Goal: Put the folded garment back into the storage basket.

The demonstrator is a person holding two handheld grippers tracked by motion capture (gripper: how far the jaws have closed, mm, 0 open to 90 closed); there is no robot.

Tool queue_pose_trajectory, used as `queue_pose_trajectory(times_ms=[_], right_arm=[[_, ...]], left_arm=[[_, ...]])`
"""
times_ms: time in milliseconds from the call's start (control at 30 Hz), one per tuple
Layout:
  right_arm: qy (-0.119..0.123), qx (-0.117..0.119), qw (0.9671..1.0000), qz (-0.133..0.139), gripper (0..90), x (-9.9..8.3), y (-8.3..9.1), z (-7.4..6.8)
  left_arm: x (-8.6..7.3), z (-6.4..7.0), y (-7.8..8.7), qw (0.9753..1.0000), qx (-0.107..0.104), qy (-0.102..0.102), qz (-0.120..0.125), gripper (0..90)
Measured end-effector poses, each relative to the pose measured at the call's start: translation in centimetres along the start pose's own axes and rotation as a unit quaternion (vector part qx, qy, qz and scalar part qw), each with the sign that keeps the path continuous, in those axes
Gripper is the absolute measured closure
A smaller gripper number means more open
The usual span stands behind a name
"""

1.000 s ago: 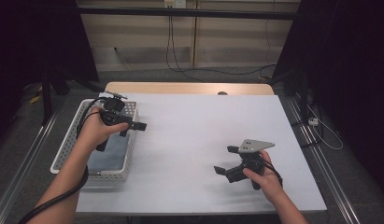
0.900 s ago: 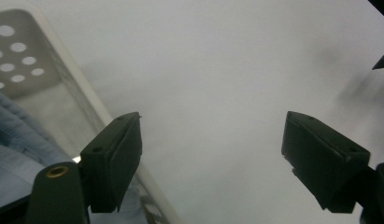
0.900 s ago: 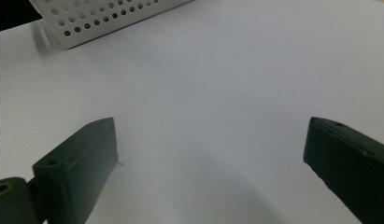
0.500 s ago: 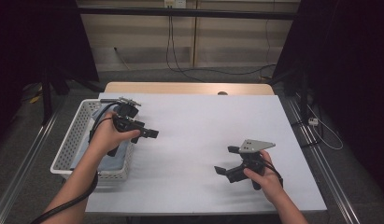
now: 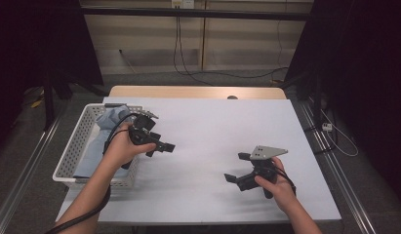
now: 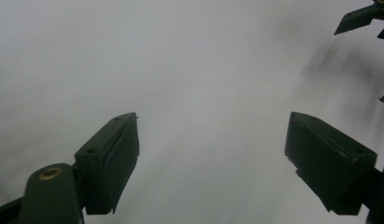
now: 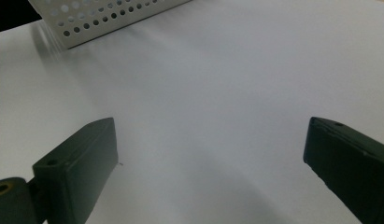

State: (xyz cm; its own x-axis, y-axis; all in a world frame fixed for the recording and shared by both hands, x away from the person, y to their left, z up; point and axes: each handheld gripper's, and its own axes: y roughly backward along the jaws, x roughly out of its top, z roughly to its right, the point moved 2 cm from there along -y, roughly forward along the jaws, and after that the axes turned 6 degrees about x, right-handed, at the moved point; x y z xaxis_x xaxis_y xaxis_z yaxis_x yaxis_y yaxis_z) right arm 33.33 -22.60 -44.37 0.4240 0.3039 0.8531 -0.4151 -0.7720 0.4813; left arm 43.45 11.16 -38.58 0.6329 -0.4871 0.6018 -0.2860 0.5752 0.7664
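A white perforated basket (image 5: 71, 152) stands at the table's left edge, and a light blue cloth (image 5: 108, 120) lies in it. My left gripper (image 5: 162, 148) hovers over the white table just right of the basket and points right. Its jaws are open, as the left gripper view shows, with nothing between them (image 6: 213, 158). My right gripper (image 5: 237, 167) rests low over the table at the front right, open and empty. It points left toward the basket (image 7: 101, 18), and its jaws (image 7: 208, 168) stand wide apart.
The white table top (image 5: 212, 126) lies between the two grippers. A wooden strip (image 5: 188, 91) runs along the far edge. Cables hang at the back wall (image 5: 178, 44). Parts of the right gripper (image 6: 362, 16) show at the top right of the left gripper view.
My left gripper has moved right, from above the basket to over the bare table beside it. The right gripper has stayed in place.
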Motion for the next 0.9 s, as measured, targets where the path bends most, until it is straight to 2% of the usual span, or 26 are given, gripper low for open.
queue_pose_trajectory(times_ms=[33,300,333,767,800,900], right_arm=[[0.000,-0.001,1.0000,0.000,2.7,0.0,0.0,0.0],[-0.002,-0.002,1.0000,0.001,2.7,0.0,0.1,0.0],[-0.002,-0.002,1.0000,0.001,2.7,0.0,0.1,0.0],[-0.001,-0.002,1.0000,-0.003,2.8,-0.1,0.0,0.0],[-0.001,-0.002,1.0000,-0.004,2.8,-0.1,0.0,-0.1],[0.000,-0.001,1.0000,-0.005,2.8,-0.1,0.1,-0.2]], left_arm=[[-0.1,0.1,-0.1,1.0000,-0.001,-0.006,-0.003,18.2],[-0.5,0.6,-0.7,1.0000,-0.009,-0.003,-0.002,17.6],[-0.7,0.7,-0.8,0.9999,-0.010,-0.012,-0.007,17.5],[-1.4,1.4,-1.3,0.9996,-0.019,-0.020,-0.006,15.9],[-1.5,1.6,-1.3,0.9997,-0.020,-0.016,-0.003,15.8],[-1.5,1.8,-1.2,0.9994,-0.023,-0.024,0.002,15.5]])
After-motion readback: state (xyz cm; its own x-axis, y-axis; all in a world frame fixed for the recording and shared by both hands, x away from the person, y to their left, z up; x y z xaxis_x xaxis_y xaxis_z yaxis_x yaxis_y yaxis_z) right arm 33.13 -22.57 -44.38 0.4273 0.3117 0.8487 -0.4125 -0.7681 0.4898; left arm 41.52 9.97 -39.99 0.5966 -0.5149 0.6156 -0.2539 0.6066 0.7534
